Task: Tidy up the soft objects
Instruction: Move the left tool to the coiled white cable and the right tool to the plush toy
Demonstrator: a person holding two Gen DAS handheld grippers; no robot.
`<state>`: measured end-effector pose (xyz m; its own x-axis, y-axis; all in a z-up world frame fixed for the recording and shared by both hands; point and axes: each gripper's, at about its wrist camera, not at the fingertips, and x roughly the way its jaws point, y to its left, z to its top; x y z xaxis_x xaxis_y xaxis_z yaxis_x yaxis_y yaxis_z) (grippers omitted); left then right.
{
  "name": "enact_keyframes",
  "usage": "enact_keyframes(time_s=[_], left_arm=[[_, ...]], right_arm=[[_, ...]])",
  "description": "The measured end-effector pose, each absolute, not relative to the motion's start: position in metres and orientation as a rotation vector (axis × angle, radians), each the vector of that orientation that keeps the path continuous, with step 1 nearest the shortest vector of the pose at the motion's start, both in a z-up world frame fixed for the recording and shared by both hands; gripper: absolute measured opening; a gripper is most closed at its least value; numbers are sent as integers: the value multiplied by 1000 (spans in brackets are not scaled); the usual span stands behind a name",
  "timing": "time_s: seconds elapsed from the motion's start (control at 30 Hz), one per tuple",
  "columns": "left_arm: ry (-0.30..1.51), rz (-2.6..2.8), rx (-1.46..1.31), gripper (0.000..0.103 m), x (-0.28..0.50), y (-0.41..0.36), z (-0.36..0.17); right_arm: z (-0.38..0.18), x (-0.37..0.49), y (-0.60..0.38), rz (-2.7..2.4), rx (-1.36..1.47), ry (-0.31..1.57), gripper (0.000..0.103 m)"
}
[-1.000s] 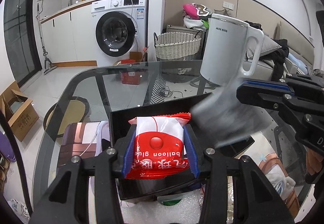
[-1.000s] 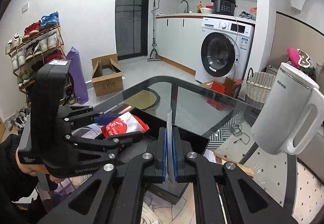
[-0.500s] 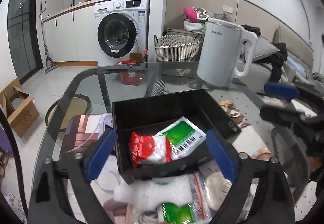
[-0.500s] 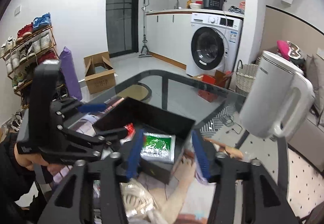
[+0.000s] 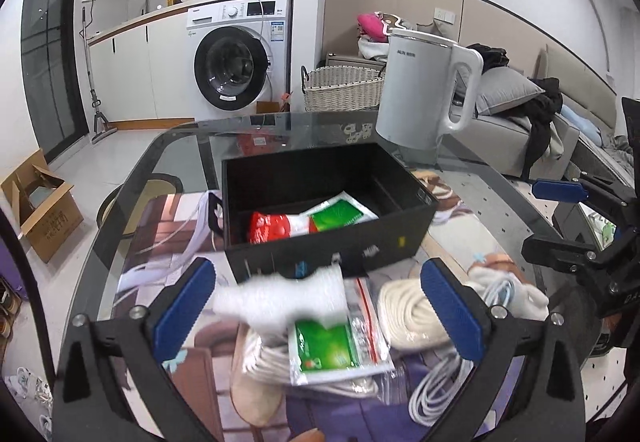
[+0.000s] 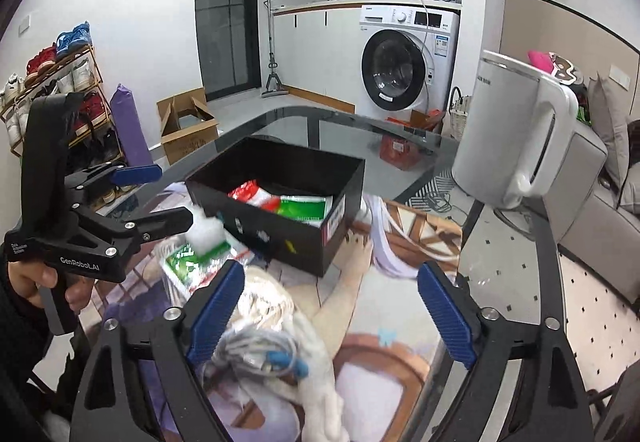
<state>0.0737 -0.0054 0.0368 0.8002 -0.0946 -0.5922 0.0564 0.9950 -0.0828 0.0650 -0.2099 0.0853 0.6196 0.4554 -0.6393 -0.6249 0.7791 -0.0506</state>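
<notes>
A black box (image 5: pixel 400 242) (image 6: pixel 280 234) stands on the glass table and holds a red-and-white packet (image 5: pixel 276 228) (image 6: pixel 250 194) and a green-and-white packet (image 5: pixel 340 214) (image 6: pixel 304 208). My left gripper (image 5: pixel 318 302) is open and empty, just in front of the box, above a white foam piece (image 5: pixel 280 302) and a clear bag with a green packet (image 5: pixel 332 346). My right gripper (image 6: pixel 332 306) is open and empty, over a pale bundle with grey-white cable (image 6: pixel 264 354). The left gripper also shows in the right wrist view (image 6: pixel 160 198).
A white electric kettle (image 5: pixel 428 90) (image 6: pixel 516 138) stands behind the box to the right. Coiled white rope (image 5: pixel 404 310) and white cables (image 5: pixel 436 390) lie near the front. The table's rounded edge curves at the left; a washing machine (image 5: pixel 236 62) stands beyond.
Both grippers opened and let their packets drop into the black box, then pulled back toward me over the pile of loose items.
</notes>
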Motion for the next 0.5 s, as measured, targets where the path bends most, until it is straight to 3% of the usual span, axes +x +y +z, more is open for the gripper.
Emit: enact_keyframes(time_s=[0.5], left_arm=[[643,-128,-49,103,53,-30,30]], right_arm=[[66,39,-226,621,-311,680,99]])
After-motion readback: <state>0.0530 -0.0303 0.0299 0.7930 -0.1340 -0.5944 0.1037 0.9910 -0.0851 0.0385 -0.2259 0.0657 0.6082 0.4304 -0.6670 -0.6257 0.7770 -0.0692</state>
